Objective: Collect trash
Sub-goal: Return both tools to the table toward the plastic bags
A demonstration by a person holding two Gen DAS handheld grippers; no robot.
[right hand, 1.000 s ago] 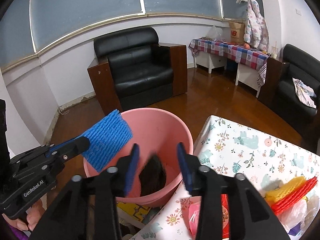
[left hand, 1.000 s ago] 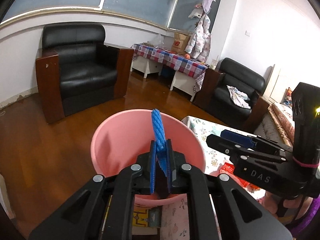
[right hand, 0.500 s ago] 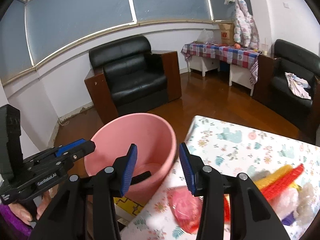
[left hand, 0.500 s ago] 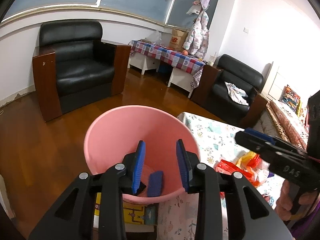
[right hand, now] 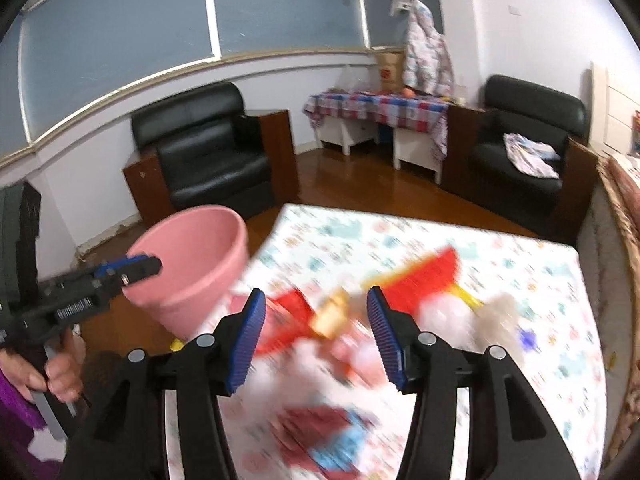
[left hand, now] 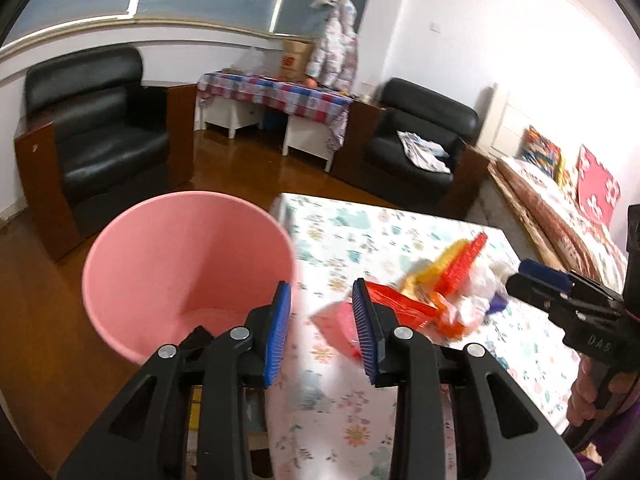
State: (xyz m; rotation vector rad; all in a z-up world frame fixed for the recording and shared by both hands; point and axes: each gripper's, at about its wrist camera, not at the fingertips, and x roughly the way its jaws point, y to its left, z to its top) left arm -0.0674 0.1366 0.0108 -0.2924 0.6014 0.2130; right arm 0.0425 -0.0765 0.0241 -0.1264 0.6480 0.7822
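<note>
The left tongs (left hand: 322, 332) were released, their blue pads spread wide with nothing between them, held above the near edge of the worktop (left hand: 400, 232) just beside the pink bucket (left hand: 188, 268). The right tongs (right hand: 316, 336) were also released and empty, hovering over the heap of trash (right hand: 360, 320) in the middle of the worktop.

The worktop was covered in a white cloth printed with small flowers and animals. On it lay a loose pile of rubbish: a red wrapper (left hand: 400, 306), a red and yellow netted piece (left hand: 460, 264), crumpled white plastic (left hand: 476, 296) and a flat pink item (left hand: 340, 320) nearest the bucket. The right camera's view of the pile was blurred, so finer detail could not be made out.

The pink bucket stood off the left edge of the worktop, its mouth open upward. Only bare pink wall showed inside; its bottom was hidden behind the left tongs.

Behind stood a black leather armchair (left hand: 100, 136) with wooden sides on a brown wooden floor, a second black armchair (left hand: 420, 144) holding a bundle of cloth, and between them a low white table under a checked cloth (left hand: 276, 94).
</note>
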